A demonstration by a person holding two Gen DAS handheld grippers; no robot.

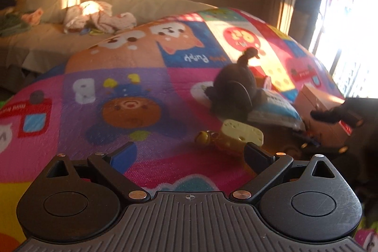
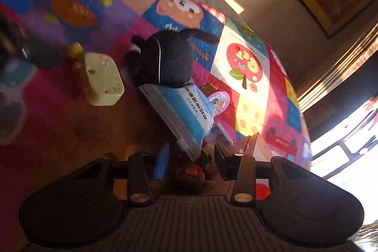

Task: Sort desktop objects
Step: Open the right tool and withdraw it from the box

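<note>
My left gripper point(image 1: 190, 154) is open and empty, low over the colourful play mat point(image 1: 151, 91). Just ahead of its right finger lie a pale yellow cheese-shaped block point(image 1: 243, 132) and a small gold bell point(image 1: 203, 136). Behind them a black plush toy point(image 1: 236, 89) rests on a blue-and-white book point(image 1: 274, 111). My right gripper point(image 2: 191, 163) has its jaws around a small brown round object point(image 2: 190, 175); whether they press it I cannot tell. The book point(image 2: 182, 115), the plush point(image 2: 165, 58) and the cheese block point(image 2: 101, 79) show in the right wrist view too.
A pink box point(image 1: 319, 108) stands at the mat's right side near the other gripper point(image 1: 330, 115). A round glittery pink item point(image 2: 219, 99) and a small white block point(image 2: 221, 134) lie beside the book. A couch with clothes point(image 1: 99, 18) lies beyond the mat.
</note>
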